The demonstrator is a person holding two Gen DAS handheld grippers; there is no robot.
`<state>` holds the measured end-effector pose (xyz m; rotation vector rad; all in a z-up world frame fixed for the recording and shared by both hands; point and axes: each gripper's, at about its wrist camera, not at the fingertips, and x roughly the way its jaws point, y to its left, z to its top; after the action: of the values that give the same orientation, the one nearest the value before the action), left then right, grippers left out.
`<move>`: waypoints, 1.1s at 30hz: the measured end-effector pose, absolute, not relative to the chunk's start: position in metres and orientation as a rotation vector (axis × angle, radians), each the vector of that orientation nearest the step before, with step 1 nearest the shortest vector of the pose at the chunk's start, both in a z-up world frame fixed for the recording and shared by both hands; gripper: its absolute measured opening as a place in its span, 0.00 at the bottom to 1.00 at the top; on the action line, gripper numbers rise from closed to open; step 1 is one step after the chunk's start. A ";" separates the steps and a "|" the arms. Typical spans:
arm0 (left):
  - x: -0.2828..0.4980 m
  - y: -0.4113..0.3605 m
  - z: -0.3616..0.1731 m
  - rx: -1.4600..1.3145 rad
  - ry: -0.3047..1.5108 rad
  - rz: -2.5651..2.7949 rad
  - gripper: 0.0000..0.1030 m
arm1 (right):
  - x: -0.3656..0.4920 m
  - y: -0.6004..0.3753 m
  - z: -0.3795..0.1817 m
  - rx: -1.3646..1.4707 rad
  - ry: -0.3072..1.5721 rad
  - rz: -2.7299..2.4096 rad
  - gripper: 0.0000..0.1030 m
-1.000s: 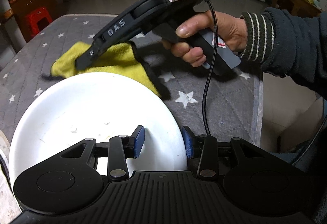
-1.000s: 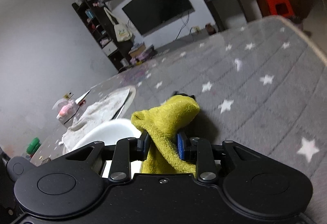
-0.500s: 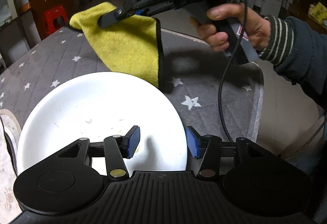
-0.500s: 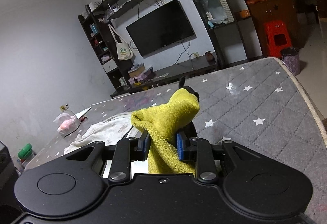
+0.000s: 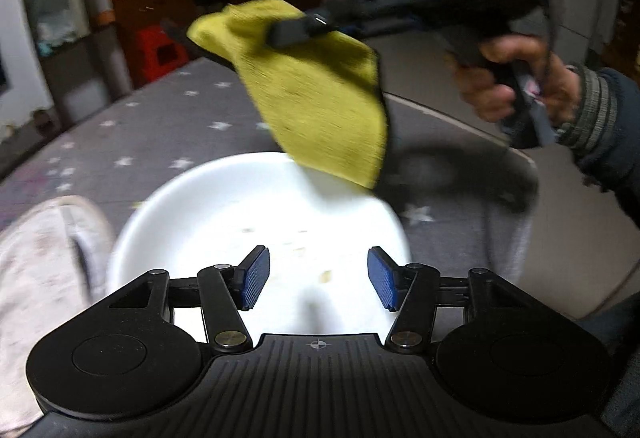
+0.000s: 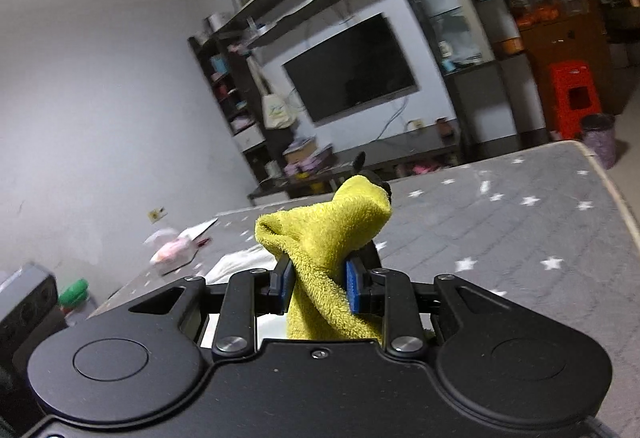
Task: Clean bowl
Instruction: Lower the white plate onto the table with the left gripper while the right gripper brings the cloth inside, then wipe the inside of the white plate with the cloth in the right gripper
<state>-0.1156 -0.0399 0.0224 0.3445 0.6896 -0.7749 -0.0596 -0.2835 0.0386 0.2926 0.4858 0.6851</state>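
Lifting off the grey starred table cover (image 5: 132, 142), the yellow cloth (image 5: 320, 106) now hangs from the clamped right gripper (image 6: 318, 280) above the white bowl's (image 5: 224, 214) far rim (crumbs inside), the left gripper (image 5: 318, 278) spread wider, holding nothing; wiping looks imminent.

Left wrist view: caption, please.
Right gripper dangles a yellow cloth above a crumb-flecked white bowl; left gripper open.

A grey star-patterned cover (image 6: 520, 222) spreads over the table. A crumpled whitish cloth (image 5: 36, 278) lies by its left edge. Toward the far corner sit a pink-and-white plastic bag (image 6: 172, 248) and a green-capped bottle (image 6: 74, 294). Beyond the table stand a red stool (image 6: 574, 94), a wall-mounted television (image 6: 350, 68) and dark shelving (image 6: 236, 94).
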 end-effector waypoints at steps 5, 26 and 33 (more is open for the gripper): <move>-0.107 -0.004 0.019 0.220 0.746 -0.564 0.54 | -0.068 -0.251 0.017 0.253 0.583 0.713 0.27; -0.093 0.013 -0.025 0.059 0.900 -0.356 0.32 | -0.112 -0.189 -0.013 -0.092 0.723 0.640 0.25; -0.095 0.012 -0.024 0.058 0.900 -0.355 0.32 | -0.120 -0.187 0.004 -0.129 0.653 0.574 0.35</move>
<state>-0.0945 0.0120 -0.0242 0.0581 0.9000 -0.3549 -0.1200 -0.1874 0.0042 -0.1285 0.6529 0.5739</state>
